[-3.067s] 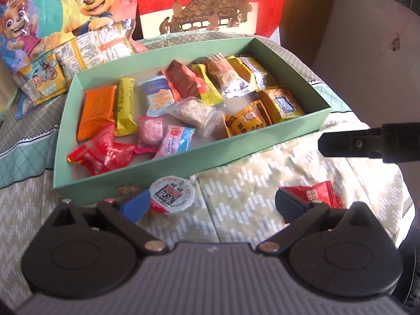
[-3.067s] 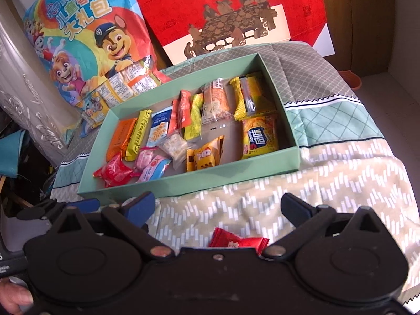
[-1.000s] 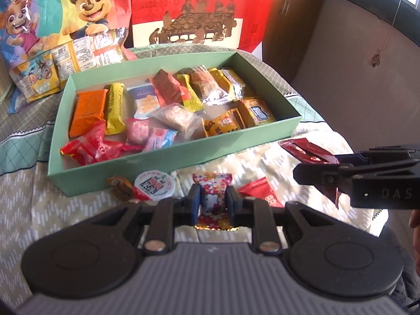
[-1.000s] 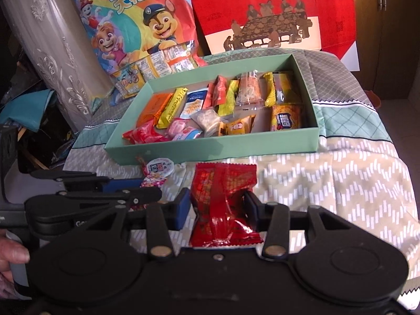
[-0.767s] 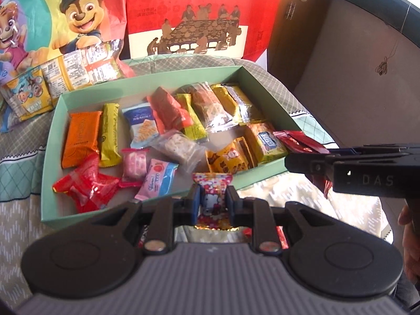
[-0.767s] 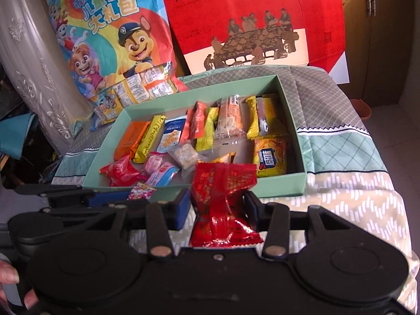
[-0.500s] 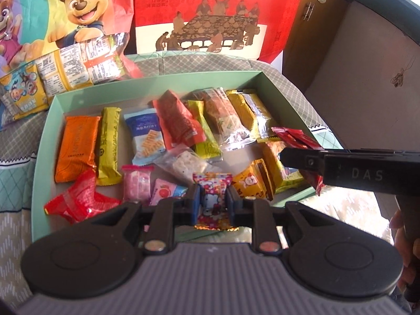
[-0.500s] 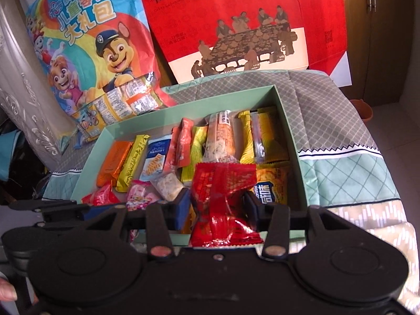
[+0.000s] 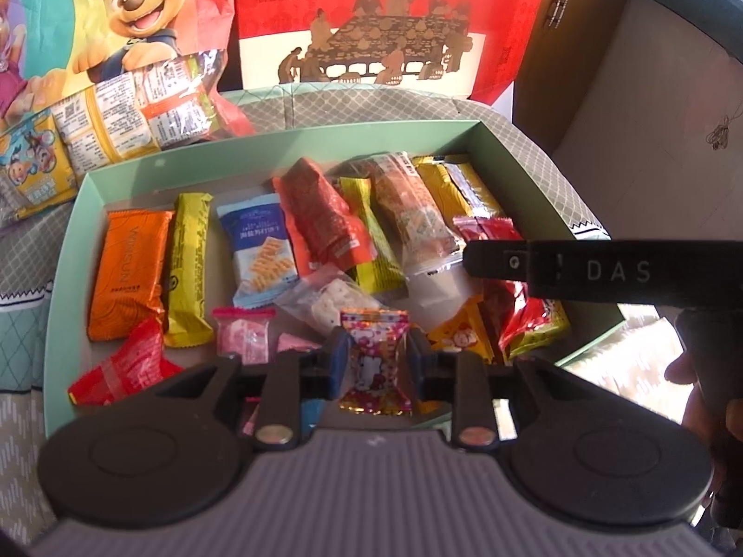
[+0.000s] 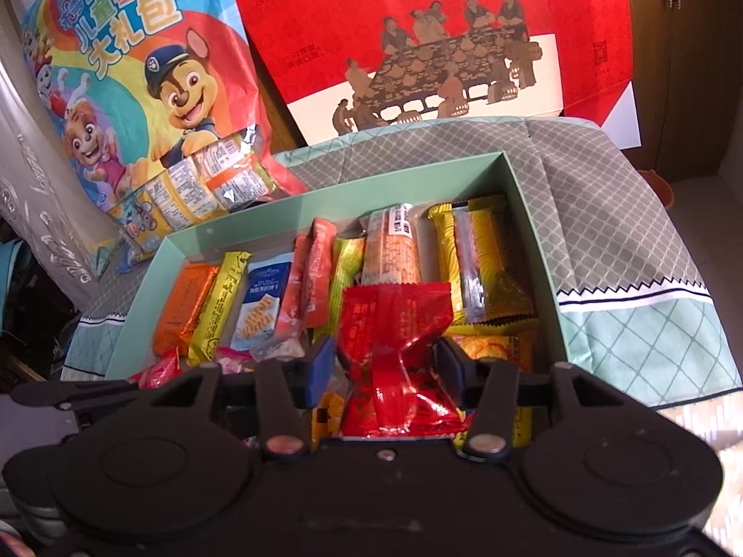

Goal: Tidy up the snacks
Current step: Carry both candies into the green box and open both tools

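Note:
A pale green box (image 9: 65, 250) (image 10: 534, 241) holds several wrapped snacks. My left gripper (image 9: 375, 355) is shut on a small pink and gold candy packet (image 9: 375, 362) and holds it over the box's near middle. My right gripper (image 10: 383, 364) is shut on a red foil packet (image 10: 394, 339) and holds it over the box's right part. In the left wrist view the right gripper's black body (image 9: 580, 271) reaches in from the right, with the red packet (image 9: 483, 229) showing past its tip.
A cartoon-dog snack bag (image 10: 130, 88) and a red gift box (image 10: 418, 32) stand behind the green box. The box sits on a patterned grey and green cloth (image 10: 617, 241). A dark cabinet (image 9: 557, 46) stands at the back right.
Both grippers have moved forward with their packets, from over the cloth in front of the box to above its inside. Both stay shut.

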A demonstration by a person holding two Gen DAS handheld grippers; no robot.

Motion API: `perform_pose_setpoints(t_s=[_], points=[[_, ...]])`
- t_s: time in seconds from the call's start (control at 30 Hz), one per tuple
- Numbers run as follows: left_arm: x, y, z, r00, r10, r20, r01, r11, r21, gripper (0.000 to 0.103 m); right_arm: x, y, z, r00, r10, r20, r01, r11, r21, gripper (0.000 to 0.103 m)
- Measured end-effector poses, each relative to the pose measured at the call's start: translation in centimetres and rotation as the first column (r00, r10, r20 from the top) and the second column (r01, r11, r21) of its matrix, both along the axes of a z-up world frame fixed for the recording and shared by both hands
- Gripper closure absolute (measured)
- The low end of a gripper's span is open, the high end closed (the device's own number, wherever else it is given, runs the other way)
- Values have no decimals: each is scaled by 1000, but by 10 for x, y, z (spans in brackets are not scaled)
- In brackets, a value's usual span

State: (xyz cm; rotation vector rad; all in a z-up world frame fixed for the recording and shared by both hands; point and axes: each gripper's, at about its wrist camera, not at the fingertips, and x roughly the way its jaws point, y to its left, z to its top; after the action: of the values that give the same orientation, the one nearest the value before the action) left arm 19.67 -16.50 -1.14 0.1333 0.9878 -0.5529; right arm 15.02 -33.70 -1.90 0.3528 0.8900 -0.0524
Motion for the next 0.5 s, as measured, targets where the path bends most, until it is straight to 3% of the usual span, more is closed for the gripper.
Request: perform_pose_setpoints(t_s=[0.03,0.07,0.1,0.5], points=[[-1,0,1,1000,4,8,-4,1000,5,21,-1,0,1,1000,-13,3,13,1000,1,15],[-3,2,3,999,17,28,-17,1000,12,8,-4,-1,3,1000,-24,17,24,1000,-1,2],[-5,3,5,998,29,55,-30,999,17,0,-6,-2,6,999,-29,30,30,1000,-9,1],[-32,8,12,999,2,42,-3,1000,25,0,-41,-8,20,998,-46,33,47,998,-41,0]])
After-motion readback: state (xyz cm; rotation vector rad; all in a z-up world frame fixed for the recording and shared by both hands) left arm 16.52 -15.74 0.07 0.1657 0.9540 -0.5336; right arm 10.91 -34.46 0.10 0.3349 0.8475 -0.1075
